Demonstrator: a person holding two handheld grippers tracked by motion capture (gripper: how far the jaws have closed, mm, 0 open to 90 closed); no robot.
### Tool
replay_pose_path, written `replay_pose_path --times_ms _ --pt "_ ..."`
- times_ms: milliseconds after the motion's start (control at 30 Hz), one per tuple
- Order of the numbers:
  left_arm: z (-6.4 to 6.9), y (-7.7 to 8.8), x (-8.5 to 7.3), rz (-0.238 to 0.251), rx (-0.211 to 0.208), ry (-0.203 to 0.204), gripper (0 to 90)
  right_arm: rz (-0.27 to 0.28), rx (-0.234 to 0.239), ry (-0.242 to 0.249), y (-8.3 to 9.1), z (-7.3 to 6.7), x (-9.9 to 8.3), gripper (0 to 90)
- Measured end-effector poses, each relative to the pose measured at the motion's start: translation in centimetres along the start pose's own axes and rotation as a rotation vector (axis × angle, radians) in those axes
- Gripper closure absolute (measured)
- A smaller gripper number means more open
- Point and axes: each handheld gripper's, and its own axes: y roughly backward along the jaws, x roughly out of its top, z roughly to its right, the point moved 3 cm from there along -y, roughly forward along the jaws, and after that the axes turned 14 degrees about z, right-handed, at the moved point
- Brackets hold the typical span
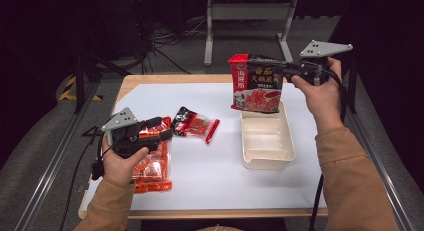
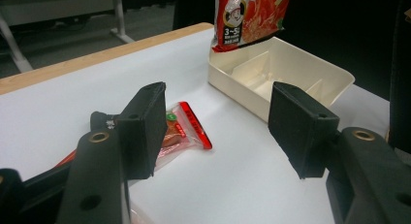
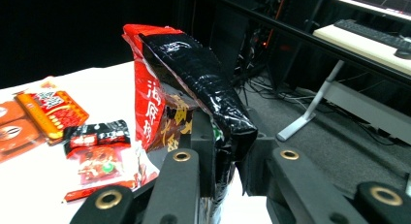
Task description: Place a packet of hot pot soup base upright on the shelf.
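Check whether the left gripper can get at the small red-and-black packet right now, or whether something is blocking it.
Probably yes. The left gripper is open, and the small packet lies flat on the white table just ahead of its jaws with nothing between. The right gripper holds the big pouch well away, above the tray.

Left gripper (image 1: pixel 167 128) hangs low near the tabletop's left edge, jaws spread wide, nothing between them. Right gripper (image 1: pixel 287 68) is raised toward the far right corner, jaws clamped together, hand (image 1: pixel 317 91) gripping from behind.
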Motion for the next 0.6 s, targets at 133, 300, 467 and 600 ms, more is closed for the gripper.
replay_pose_path --times_ms 133,300,467,600 --pt "-0.3 0.1 0.0 0.001 0.008 0.006 40.0 0.018 -0.020 0.002 0.0 0.9 -0.7 78.9" --pt "-0.5 0.1 -0.2 -0.002 0.016 0.017 40.0 0.015 -0.045 -0.012 0.0 1.6 -1.6 78.9" --pt "-0.7 0.0 -0.3 -0.005 0.013 0.027 39.7 0.009 -0.055 -0.025 -0.2 2.2 -2.8 78.8" --pt "-0.8 0.0 -0.4 -0.009 0.015 0.037 39.6 0.015 -0.053 -0.045 -0.2 2.7 -3.7 78.8"
